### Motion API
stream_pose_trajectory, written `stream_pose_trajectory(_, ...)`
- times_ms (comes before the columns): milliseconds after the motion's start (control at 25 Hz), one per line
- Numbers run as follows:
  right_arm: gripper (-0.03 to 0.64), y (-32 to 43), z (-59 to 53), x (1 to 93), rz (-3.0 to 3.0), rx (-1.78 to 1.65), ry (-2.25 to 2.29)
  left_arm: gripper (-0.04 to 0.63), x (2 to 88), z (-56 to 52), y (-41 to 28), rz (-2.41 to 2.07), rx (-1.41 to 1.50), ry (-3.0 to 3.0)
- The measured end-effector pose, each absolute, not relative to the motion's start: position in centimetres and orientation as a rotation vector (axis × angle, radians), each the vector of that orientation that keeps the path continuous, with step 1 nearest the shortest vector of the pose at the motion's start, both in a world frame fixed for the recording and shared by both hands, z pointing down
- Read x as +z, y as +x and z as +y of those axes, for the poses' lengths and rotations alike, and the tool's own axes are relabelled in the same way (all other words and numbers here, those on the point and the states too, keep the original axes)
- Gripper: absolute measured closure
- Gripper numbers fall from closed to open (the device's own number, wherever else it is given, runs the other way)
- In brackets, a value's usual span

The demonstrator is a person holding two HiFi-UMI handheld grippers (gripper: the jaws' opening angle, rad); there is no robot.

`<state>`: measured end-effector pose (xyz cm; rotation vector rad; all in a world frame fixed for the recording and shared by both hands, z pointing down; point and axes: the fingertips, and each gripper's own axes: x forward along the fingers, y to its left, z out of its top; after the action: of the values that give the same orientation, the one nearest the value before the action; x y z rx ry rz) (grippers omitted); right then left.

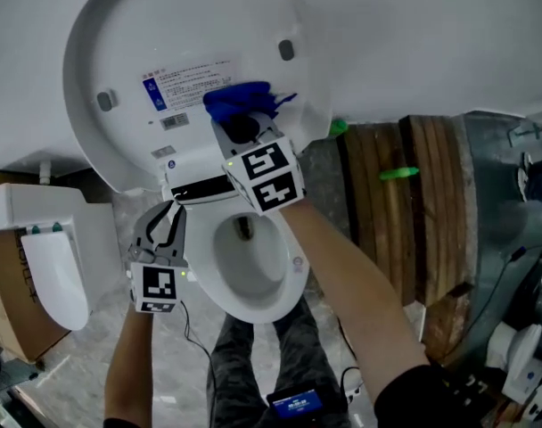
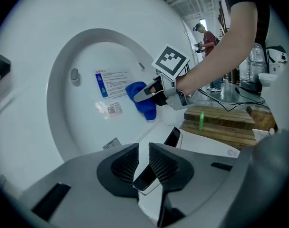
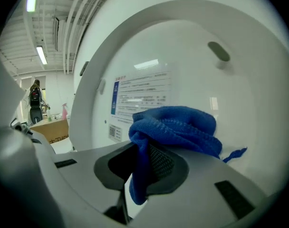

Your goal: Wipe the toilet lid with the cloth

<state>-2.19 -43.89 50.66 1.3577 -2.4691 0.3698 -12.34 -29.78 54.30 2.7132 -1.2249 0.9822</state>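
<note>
Soft, light cloth, bunch clamped in right gripper at lid 4 o'clock; left gripper barely ajar, empty.

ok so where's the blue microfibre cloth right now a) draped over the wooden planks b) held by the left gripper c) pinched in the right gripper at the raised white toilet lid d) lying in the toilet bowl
c: the blue microfibre cloth sits pinched between the jaws of the right gripper, up at the raised white toilet lid.
</note>
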Motion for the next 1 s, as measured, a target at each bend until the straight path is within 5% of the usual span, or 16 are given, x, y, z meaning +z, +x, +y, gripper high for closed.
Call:
stream_pose_trajectory(480,0.560,9.3,-44.3,48.6,-2.257,0.442,1.806,0.526,53.3,-30.0,-5.9,-1.118,0.998,2.803)
stream_pose_trajectory(1000,0.560,8.6,-45.0,40.2,-2.323,0.391,1.893,0.526,49.2,-30.2,-7.4,-1.162,1.011,2.833)
